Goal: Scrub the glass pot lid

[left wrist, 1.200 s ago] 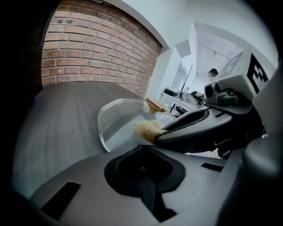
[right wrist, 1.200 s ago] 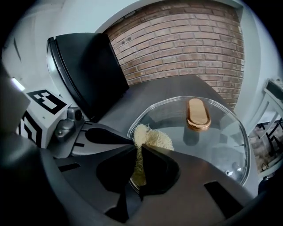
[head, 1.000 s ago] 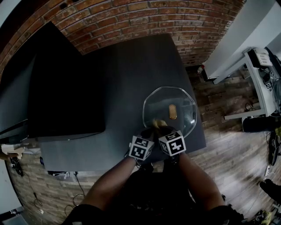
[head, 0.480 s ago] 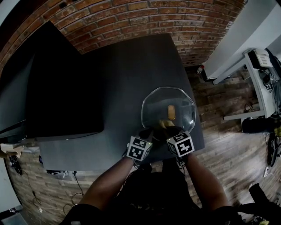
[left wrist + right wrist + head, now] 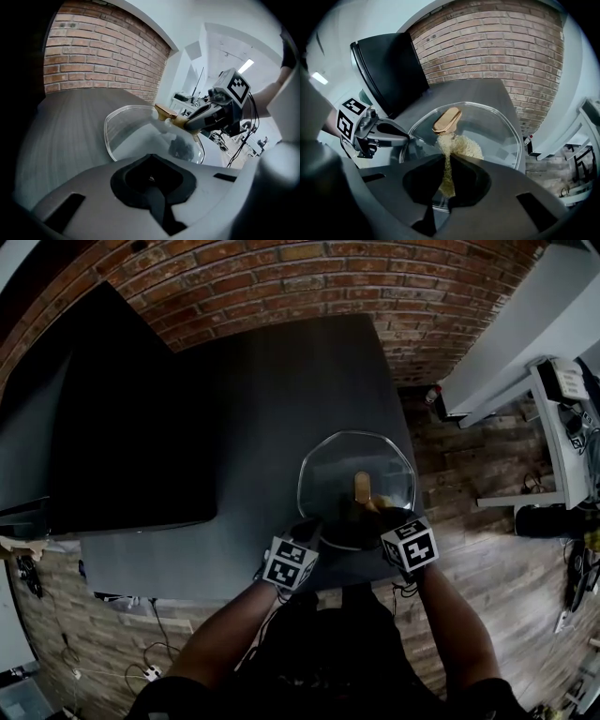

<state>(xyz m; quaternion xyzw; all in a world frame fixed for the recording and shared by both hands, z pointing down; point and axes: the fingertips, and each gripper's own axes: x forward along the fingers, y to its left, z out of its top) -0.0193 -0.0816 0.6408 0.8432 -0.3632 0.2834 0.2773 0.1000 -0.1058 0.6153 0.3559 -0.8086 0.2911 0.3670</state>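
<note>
We see a brick wall [image 5: 281, 277] along the far side, and below it the dark grey desk [image 5: 281, 399] that fills most of the head view. A large black panel [image 5: 122, 427] covers the desk's left part. At the right, plank flooring [image 5: 497, 549] shows beside the desk.

The glass pot lid [image 5: 328, 470] lies on the desk near its near right corner, with the person's forearms reaching toward it from below.

The left gripper [image 5: 307, 526] meets the lid at its near left rim. We read its jaws as drawn tight together on that thin glass edge, and the right gripper view shows its tip touching the rim.

The right gripper [image 5: 380, 512] comes in over the near right part of the lid. Its jaws are clamped on a pale yellow scrubber [image 5: 461, 147], which is pressed against the glass.

The lid's tan knob [image 5: 362, 487] stands at the middle of the glass, and the scrubber lies just beside it, on the near side.
</note>
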